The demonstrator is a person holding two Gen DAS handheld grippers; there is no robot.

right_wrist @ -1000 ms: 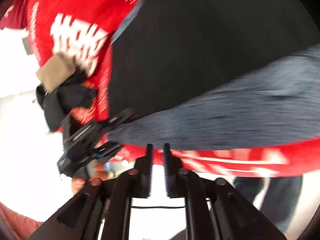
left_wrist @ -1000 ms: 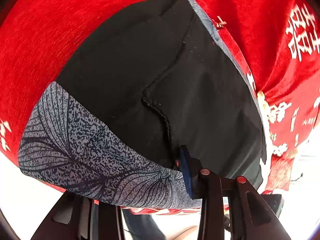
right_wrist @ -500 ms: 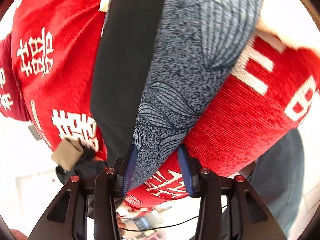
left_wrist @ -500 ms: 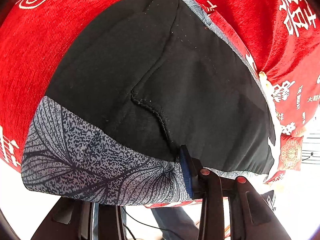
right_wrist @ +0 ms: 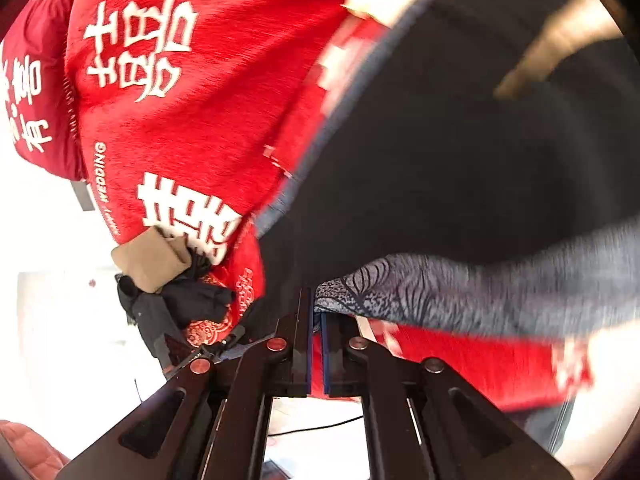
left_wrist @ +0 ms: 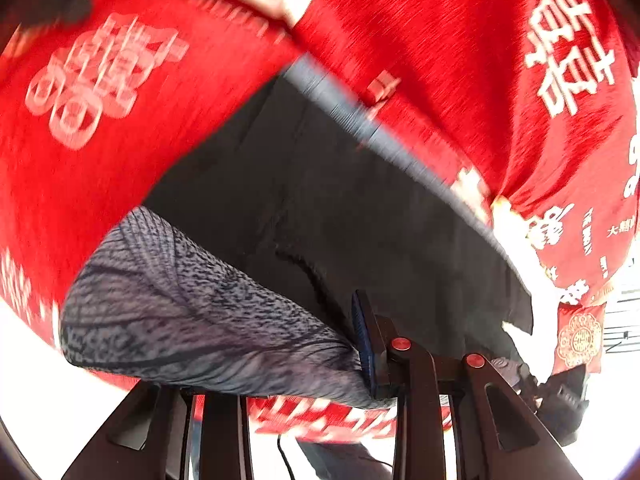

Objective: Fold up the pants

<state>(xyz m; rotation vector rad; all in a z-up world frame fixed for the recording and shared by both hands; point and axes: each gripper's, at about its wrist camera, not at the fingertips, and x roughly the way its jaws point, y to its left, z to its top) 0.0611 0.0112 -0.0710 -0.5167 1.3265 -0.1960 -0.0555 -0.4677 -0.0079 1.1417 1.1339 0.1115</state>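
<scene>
Your left gripper (left_wrist: 320, 344) pinches the grey leaf-print waistband of the black fabric pants (left_wrist: 320, 184), spread beyond on the red patterned cloth (left_wrist: 420, 40). Your right gripper (right_wrist: 316, 320), fingers pressed together, nips that waistband's near corner.

Your left gripper (left_wrist: 280, 360) sits at the near edge of the pants (left_wrist: 320, 208); the waistband (left_wrist: 192, 312) lies across its fingers, spreading left. The pants lie on the cloth (left_wrist: 100, 140), which extends ahead and to both sides.

Your right gripper (right_wrist: 316, 336) meets the waistband's end just ahead-right. A pile of clothes (right_wrist: 172, 280) lies to its left.
</scene>
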